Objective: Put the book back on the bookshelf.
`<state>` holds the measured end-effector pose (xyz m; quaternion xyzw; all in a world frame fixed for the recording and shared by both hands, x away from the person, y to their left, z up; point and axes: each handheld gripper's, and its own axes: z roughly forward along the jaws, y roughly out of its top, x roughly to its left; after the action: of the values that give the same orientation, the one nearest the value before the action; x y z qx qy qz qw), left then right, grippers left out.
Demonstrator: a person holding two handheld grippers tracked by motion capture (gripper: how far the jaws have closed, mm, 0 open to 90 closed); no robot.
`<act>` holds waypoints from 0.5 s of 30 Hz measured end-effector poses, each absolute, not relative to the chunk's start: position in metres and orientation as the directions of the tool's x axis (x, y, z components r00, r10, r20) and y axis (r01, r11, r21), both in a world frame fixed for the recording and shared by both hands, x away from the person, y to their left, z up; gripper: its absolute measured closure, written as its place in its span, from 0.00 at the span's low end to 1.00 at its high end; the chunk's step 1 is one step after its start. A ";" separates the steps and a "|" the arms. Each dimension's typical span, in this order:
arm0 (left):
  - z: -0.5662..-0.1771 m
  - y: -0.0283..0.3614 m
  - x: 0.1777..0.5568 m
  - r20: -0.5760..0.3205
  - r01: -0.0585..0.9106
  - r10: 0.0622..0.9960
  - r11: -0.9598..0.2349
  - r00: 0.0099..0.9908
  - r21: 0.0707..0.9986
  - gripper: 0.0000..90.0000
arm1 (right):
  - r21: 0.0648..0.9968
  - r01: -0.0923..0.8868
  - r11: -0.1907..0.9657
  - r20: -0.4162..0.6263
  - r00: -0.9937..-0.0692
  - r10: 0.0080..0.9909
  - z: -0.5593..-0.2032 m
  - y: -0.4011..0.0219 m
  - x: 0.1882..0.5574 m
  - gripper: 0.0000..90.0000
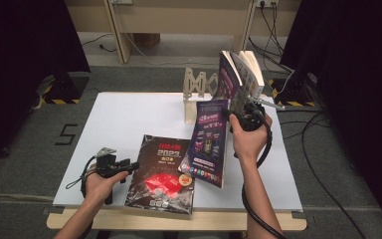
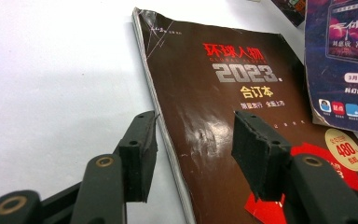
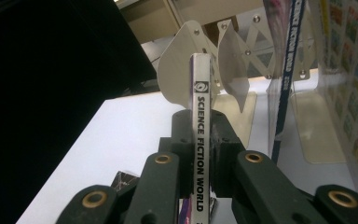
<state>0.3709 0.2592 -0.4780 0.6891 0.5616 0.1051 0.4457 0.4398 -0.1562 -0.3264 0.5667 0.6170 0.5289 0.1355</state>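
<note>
A dark brown magazine marked 2023 lies flat near the table's front edge. My left gripper rests at its left side. In the left gripper view it stands open: one jaw sits on the table beside the magazine's spine edge, the other over the cover. My right gripper holds a purple magazine upright above the table. In the right gripper view it is shut on the white spine, which reads SCIENCE FICTION WORLD. The purple magazine's lower corner hangs over the brown one.
A wooden accordion book rack stands at the back of the white table; its dividers rise just beyond the held spine. Two books lean in its right end, close to my right hand. Cables lie on the floor at right.
</note>
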 end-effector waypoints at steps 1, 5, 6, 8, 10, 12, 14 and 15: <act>-0.478 0.259 0.371 -0.356 0.680 0.868 0.028 0.347 0.732 0.54 | 0.808 0.553 -0.203 0.431 -0.319 0.844 -0.326 -0.157 0.440 0.92; -0.478 0.260 0.371 -0.356 0.681 0.869 0.029 0.344 0.731 0.55 | 0.817 0.539 -0.203 0.419 -0.314 0.852 -0.320 -0.158 0.442 0.92; -0.478 0.260 0.371 -0.356 0.681 0.869 0.030 0.344 0.731 0.55 | 0.819 0.536 -0.208 0.420 -0.311 0.852 -0.318 -0.158 0.442 0.92; -0.478 0.260 0.371 -0.356 0.681 0.870 0.032 0.342 0.732 0.55 | 0.829 0.520 -0.204 0.406 -0.309 0.860 -0.315 -0.158 0.443 0.92; -0.478 0.260 0.371 -0.356 0.680 0.869 0.031 0.344 0.733 0.55 | 0.836 0.509 -0.204 0.397 -0.306 0.865 -0.312 -0.158 0.443 0.92; -0.478 0.260 0.371 -0.358 0.680 0.868 0.032 0.344 0.732 0.55 | 0.845 0.496 -0.201 0.385 -0.302 0.872 -0.309 -0.158 0.444 0.92; -0.478 0.261 0.371 -0.356 0.680 0.869 0.032 0.344 0.733 0.55 | 0.848 0.489 -0.203 0.380 -0.295 0.877 -0.306 -0.158 0.446 0.92; -0.478 0.261 0.371 -0.356 0.680 0.869 0.031 0.344 0.733 0.55 | 0.851 0.485 -0.204 0.377 -0.292 0.879 -0.304 -0.158 0.447 0.92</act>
<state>0.3709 0.2608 -0.4784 0.6880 0.5628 0.1060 0.4457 0.4467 -0.1581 -0.3043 0.5652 0.6032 0.5314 0.1855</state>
